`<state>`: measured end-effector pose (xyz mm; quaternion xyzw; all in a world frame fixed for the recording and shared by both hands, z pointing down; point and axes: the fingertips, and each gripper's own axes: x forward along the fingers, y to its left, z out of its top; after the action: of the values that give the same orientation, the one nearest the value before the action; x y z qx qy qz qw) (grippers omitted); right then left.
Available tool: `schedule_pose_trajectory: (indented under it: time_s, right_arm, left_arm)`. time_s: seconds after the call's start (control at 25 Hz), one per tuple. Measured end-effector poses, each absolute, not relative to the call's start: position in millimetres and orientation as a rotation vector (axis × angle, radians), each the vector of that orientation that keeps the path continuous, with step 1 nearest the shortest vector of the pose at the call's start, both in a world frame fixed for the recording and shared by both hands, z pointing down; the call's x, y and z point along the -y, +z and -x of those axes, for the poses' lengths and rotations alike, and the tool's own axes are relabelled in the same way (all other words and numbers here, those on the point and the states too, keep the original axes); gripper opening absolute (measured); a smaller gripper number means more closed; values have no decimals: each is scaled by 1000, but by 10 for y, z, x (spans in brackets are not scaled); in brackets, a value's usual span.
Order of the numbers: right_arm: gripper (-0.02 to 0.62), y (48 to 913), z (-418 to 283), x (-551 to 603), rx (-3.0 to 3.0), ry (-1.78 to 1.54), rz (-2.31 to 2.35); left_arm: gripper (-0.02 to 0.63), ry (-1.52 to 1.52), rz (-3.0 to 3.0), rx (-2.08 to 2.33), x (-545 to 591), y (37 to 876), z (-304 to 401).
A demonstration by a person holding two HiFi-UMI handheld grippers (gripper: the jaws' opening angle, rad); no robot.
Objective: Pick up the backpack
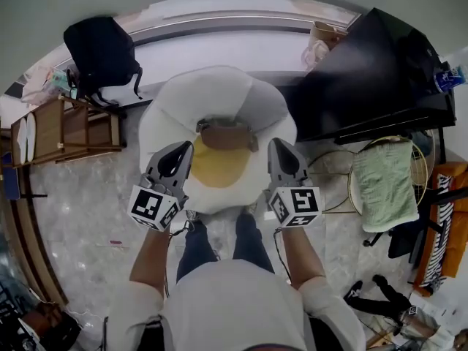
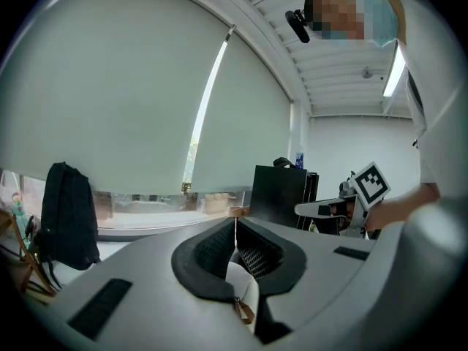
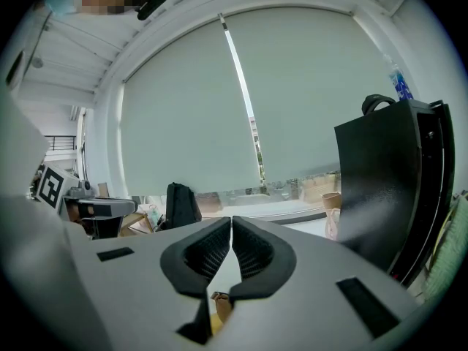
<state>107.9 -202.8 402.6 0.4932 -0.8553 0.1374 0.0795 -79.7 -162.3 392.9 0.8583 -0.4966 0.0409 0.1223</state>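
Observation:
The black backpack (image 1: 102, 53) stands upright against the window ledge at the far left; it also shows as a dark backpack (image 2: 67, 214) in the left gripper view and a small backpack (image 3: 182, 205) in the right gripper view. My left gripper (image 1: 184, 146) and right gripper (image 1: 278, 146) are held side by side in front of me, well short of the backpack, over a white cushion. The left gripper's (image 2: 235, 224) jaws are shut with nothing between them. In its own view the right gripper (image 3: 231, 224) is likewise shut and empty.
A white egg-shaped cushion (image 1: 219, 97) with a yellow centre and a brown piece lies just beyond the grippers. A black cabinet (image 1: 380, 72) stands at the right, a wooden rack (image 1: 66, 130) at the left, and a green towel (image 1: 384, 185) on a round frame at the right.

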Motion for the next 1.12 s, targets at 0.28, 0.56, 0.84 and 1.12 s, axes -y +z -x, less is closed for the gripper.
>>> schedule_pose_trajectory:
  time_s: [0.28,0.56,0.84,1.12]
  right_arm:
    - [29,4345,-1008,2113,2546,433,-1438]
    - [29,4735,-979,2186,2526,453,-1405]
    - [29,5088,-980,2237,2517,465,-1388]
    - [29,5337,-1025,2331,2496,469,-1382]
  left_arm:
    - [32,149,-2483,1431,1684,4250,805]
    - [32,164,-2440,1427,1739,4618,797]
    - [32,188,-2413,1433,1796,4996,828]
    - [32,185,-2399,1429,1898,5219,814]
